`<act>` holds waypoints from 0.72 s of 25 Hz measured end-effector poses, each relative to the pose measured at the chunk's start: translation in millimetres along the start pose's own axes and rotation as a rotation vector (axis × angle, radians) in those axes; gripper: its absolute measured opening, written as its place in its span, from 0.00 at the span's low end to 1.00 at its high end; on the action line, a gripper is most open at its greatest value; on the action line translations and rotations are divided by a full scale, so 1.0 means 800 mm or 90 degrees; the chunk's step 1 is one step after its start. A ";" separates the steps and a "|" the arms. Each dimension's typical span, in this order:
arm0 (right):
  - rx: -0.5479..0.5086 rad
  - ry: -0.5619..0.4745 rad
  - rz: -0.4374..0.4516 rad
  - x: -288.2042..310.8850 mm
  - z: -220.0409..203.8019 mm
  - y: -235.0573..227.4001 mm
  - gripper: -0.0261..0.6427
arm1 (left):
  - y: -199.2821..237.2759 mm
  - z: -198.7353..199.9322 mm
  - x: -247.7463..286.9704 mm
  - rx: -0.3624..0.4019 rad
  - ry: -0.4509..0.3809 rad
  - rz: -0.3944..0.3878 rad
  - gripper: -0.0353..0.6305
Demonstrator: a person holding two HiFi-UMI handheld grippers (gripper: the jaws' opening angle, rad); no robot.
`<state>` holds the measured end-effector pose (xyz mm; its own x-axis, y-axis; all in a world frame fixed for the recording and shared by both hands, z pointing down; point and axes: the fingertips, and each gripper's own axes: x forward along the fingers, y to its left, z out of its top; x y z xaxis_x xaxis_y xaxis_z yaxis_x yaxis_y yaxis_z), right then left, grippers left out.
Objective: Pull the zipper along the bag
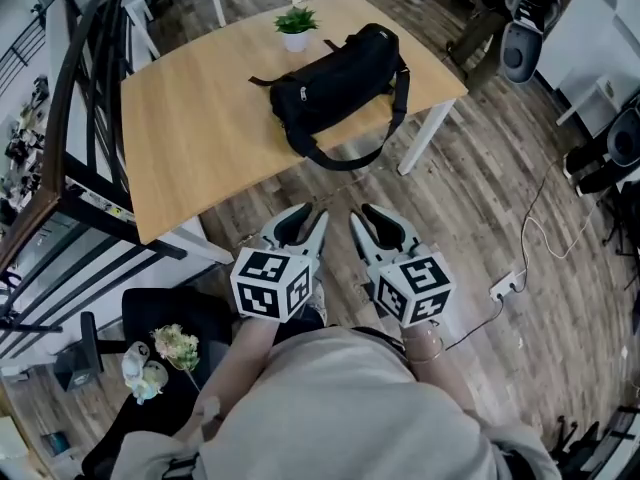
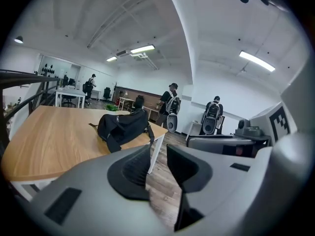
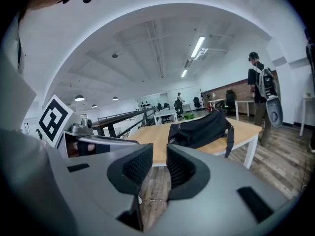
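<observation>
The left gripper (image 1: pixel 305 225) and right gripper (image 1: pixel 372 223) sit side by side, close to the person's body, over the wooden floor (image 1: pixel 480 208). Both point toward the table (image 1: pixel 190 128). In each gripper's own view the jaws stand apart with only floor showing between them, so neither is holding anything. The black bag (image 1: pixel 335 78) lies well ahead of both grippers, on the far right part of the tabletop, out of contact with either. Its strap (image 1: pixel 352 160) loops down over the near table edge. A small potted plant (image 1: pixel 296 26) stands just behind the bag.
</observation>
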<state>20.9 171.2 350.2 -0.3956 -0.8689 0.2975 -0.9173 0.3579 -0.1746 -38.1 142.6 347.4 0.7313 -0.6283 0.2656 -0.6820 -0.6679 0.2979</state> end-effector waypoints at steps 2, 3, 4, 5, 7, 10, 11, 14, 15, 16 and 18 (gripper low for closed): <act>0.011 -0.001 -0.005 0.027 0.009 -0.010 0.16 | 0.024 0.010 0.018 0.002 0.009 -0.004 0.21; 0.014 -0.001 -0.007 0.039 0.014 -0.014 0.16 | 0.034 0.015 0.026 0.005 0.013 -0.007 0.22; 0.015 0.000 -0.011 0.049 0.017 -0.017 0.16 | 0.044 0.019 0.034 0.006 0.016 -0.010 0.21; 0.016 0.002 -0.015 0.058 0.021 -0.021 0.16 | 0.051 0.023 0.042 0.007 0.019 -0.013 0.21; 0.021 0.004 -0.023 0.070 0.025 -0.029 0.15 | 0.062 0.029 0.055 0.008 0.023 -0.019 0.21; 0.029 0.010 -0.030 0.088 0.028 -0.038 0.14 | 0.077 0.031 0.068 0.003 0.033 -0.023 0.22; 0.031 0.014 -0.030 0.094 0.027 -0.040 0.14 | 0.082 0.030 0.071 -0.003 0.038 -0.023 0.22; 0.033 0.030 -0.024 0.111 0.023 -0.043 0.14 | 0.096 0.023 0.080 -0.019 0.050 -0.018 0.21; 0.035 0.034 -0.020 0.116 0.021 -0.044 0.14 | 0.101 0.021 0.084 -0.023 0.054 -0.014 0.21; 0.036 0.039 -0.016 0.121 0.019 -0.045 0.14 | 0.106 0.020 0.088 -0.028 0.056 -0.009 0.21; 0.040 0.047 -0.008 0.132 0.015 -0.051 0.14 | 0.116 0.019 0.095 -0.041 0.056 0.004 0.21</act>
<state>17.3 60.6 377.4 -0.3881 -0.8448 0.3684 -0.9186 0.3226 -0.2281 -45.5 27.0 381.6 0.7274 -0.5929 0.3456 -0.6862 -0.6356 0.3539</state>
